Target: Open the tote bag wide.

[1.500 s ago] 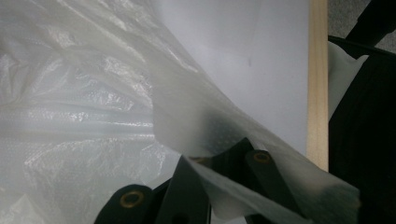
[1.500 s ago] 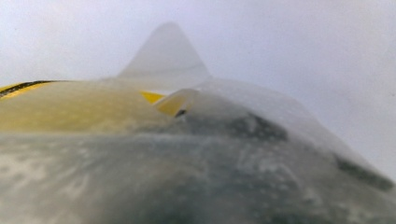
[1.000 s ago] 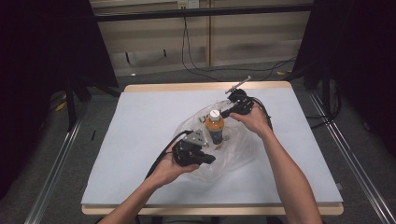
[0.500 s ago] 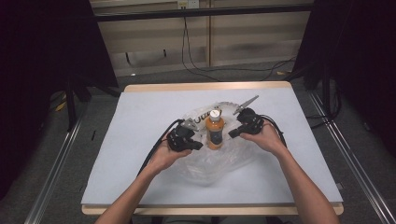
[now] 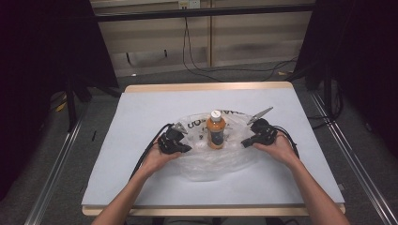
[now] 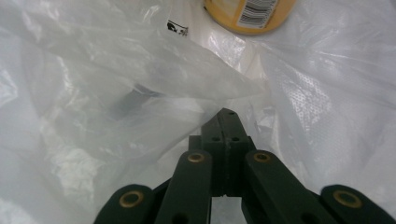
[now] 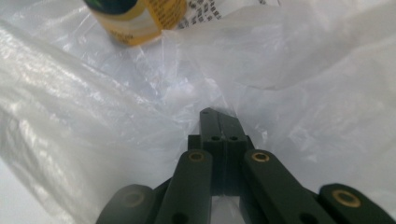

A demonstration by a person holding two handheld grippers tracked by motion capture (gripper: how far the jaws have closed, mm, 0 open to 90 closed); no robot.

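Compared with half a second earlier, the left gripper [image 5: 174, 142] and right gripper [image 5: 257, 135] stand farther apart, each with jaws closed on the plastic bag [image 5: 220, 161]. The orange bottle [image 5: 216, 130] stands upright at the bag's centre on the table [image 5: 141, 112]. Probably the film is being spread flat around it

A lab or test room is showing here: black curtains [image 5: 42, 70] are hanging around a white-topped table [image 5: 141, 112], and cables [image 5: 197, 61] are trailing across a grey floor [image 5: 61, 154].
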